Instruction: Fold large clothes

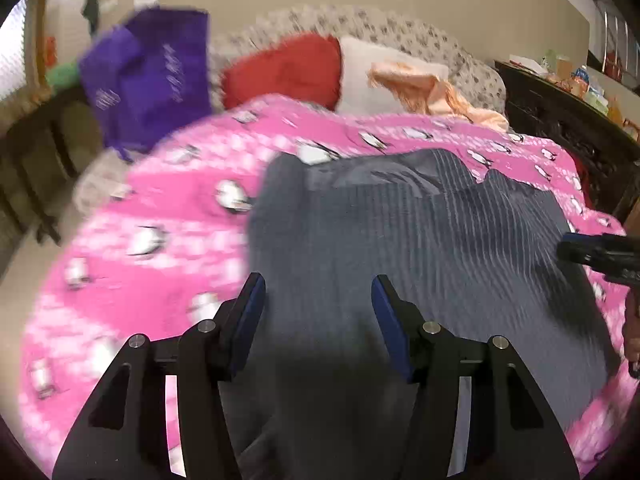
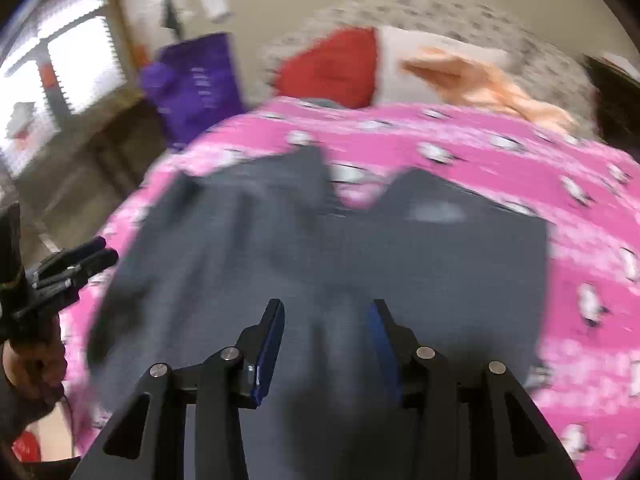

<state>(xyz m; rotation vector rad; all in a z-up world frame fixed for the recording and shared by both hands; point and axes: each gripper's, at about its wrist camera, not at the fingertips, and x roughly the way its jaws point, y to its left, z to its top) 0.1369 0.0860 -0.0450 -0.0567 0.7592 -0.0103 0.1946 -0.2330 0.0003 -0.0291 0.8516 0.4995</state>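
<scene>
A large dark grey ribbed garment (image 1: pixel 400 240) lies spread on a pink penguin-print blanket (image 1: pixel 160 220) on a bed. My left gripper (image 1: pixel 318 292) is open and empty, hovering over the garment's near left part. In the right wrist view the same garment (image 2: pixel 320 248) lies below my right gripper (image 2: pixel 326 316), which is open and empty above its near middle. The right gripper shows at the right edge of the left wrist view (image 1: pixel 600 254). The left gripper shows at the left edge of the right wrist view (image 2: pixel 76 264). Both views are blurred.
A red pillow (image 1: pixel 284 68), a white pillow (image 1: pixel 376 76) and a peach cloth (image 1: pixel 440 92) lie at the bed's head. A purple bag (image 1: pixel 152 80) stands at the back left. A dark dresser (image 1: pixel 568 120) with small items stands on the right.
</scene>
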